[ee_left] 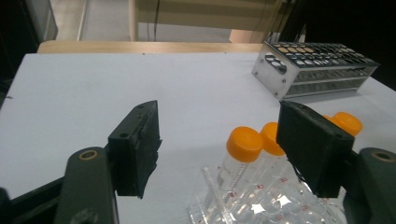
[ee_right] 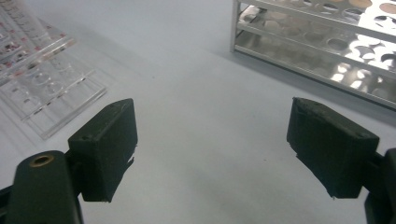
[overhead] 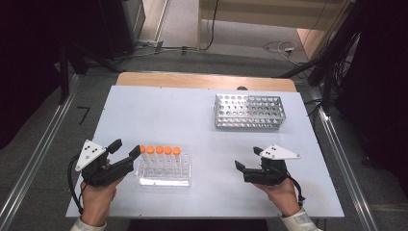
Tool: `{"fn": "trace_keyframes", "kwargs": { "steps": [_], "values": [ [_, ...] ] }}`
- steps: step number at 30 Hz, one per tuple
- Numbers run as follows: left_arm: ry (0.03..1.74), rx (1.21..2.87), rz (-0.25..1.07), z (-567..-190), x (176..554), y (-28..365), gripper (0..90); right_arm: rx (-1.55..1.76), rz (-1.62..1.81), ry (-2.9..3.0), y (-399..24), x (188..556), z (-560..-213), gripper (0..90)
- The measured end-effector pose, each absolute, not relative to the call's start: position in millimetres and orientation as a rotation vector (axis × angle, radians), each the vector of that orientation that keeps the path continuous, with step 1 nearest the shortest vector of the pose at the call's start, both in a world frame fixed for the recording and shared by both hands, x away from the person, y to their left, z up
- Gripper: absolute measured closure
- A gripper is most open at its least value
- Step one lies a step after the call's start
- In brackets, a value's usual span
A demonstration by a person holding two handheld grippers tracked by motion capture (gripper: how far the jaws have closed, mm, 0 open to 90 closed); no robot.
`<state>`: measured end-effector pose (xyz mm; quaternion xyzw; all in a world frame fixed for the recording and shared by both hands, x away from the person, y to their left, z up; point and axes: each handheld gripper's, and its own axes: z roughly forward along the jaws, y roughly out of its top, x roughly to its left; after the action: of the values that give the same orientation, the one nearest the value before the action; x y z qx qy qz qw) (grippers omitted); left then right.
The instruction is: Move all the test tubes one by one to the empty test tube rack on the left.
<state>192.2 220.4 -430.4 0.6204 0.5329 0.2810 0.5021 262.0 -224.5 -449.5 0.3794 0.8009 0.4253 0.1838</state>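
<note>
We are reaching with the left gripper (overhead: pixel 126 148) for the row of orange-capped tubes (overhead: pixel 159 150) standing in the clear rack (overhead: pixel 163 179) near the front left of the table (overhead: pixel 159 110). As we judge it, the step is to take the end tube nearest that gripper, perhaps for the metal rack (overhead: pixel 250 111), which stands well apart at the far right. To do it well, we should bring one finger to each side of that single tube just under its cap (ee_left: pixel 244 143), keep clear of its neighbour, close only once the tube is centred, and lift straight up so the light clear rack does not tip or drag along. In the left gripper view the fingers (ee_left: pixel 137 144) stand well apart with nothing between the pads; the caps lie just beyond, and the right-hand finger hides part of them. We see no contact with any tube. The right gripper (overhead: pixel 247 160) hovers over bare table between the two racks, and in its own view its fingers (ee_right: pixel 106 142) are wide open, holding and touching nothing.
</note>
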Motion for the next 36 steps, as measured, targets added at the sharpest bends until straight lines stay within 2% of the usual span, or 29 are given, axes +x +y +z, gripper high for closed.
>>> {"fn": "trace_keyframes", "kwargs": {
  "steps": [36],
  "values": [
    [1.415, 1.473, 0.731, -456, 181, 252, 25.4, 1.15, 1.2, 2.159, -259, 260, -446, 14.9]
  ]
}}
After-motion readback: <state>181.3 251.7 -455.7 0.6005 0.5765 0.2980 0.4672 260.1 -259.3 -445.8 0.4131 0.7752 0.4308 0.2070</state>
